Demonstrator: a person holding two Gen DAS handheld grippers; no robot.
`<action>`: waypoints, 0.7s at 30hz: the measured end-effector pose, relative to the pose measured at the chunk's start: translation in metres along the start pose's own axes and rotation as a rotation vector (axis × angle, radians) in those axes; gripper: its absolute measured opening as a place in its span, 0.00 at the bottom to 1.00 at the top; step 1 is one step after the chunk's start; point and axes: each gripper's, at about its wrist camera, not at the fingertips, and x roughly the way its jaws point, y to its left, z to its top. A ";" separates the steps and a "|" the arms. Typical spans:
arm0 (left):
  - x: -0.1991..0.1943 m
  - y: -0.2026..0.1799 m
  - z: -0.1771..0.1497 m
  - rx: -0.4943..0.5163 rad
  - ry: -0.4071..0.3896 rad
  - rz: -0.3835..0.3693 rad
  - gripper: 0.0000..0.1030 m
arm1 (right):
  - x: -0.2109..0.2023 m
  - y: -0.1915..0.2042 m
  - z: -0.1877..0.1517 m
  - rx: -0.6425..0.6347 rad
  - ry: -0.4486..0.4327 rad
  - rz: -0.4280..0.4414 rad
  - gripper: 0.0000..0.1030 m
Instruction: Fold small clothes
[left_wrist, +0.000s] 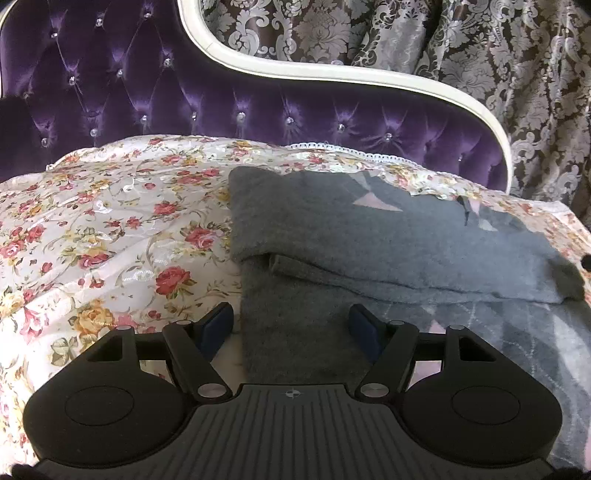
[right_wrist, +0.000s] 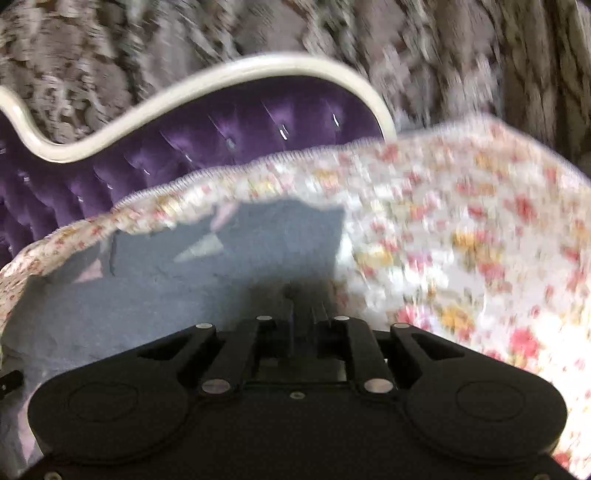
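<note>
A grey fleece garment (left_wrist: 369, 240) with pale pink patches lies on the floral bedspread (left_wrist: 110, 221), partly folded over itself. My left gripper (left_wrist: 291, 328) is open, its blue-padded fingers (left_wrist: 216, 325) straddling the garment's near left edge without holding it. In the blurred right wrist view the same grey garment (right_wrist: 184, 288) lies ahead. My right gripper (right_wrist: 291, 295) has its jaws closed together at the garment's right edge; the blur hides whether cloth is pinched between them.
A purple tufted headboard (left_wrist: 184, 92) with a white curved frame (left_wrist: 295, 70) stands behind the bed. Patterned grey damask curtains (left_wrist: 480, 55) hang behind it. The floral bedspread (right_wrist: 461, 240) spreads right of the garment in the right wrist view.
</note>
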 end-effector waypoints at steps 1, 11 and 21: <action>-0.002 0.001 0.003 -0.013 0.009 0.002 0.64 | -0.004 0.006 0.002 -0.029 -0.022 0.016 0.20; 0.003 -0.014 0.049 0.032 -0.083 0.068 0.65 | 0.016 0.072 -0.006 -0.205 0.007 0.170 0.61; 0.045 0.018 0.040 -0.019 0.052 0.137 0.74 | 0.037 0.063 -0.022 -0.156 0.052 0.119 0.60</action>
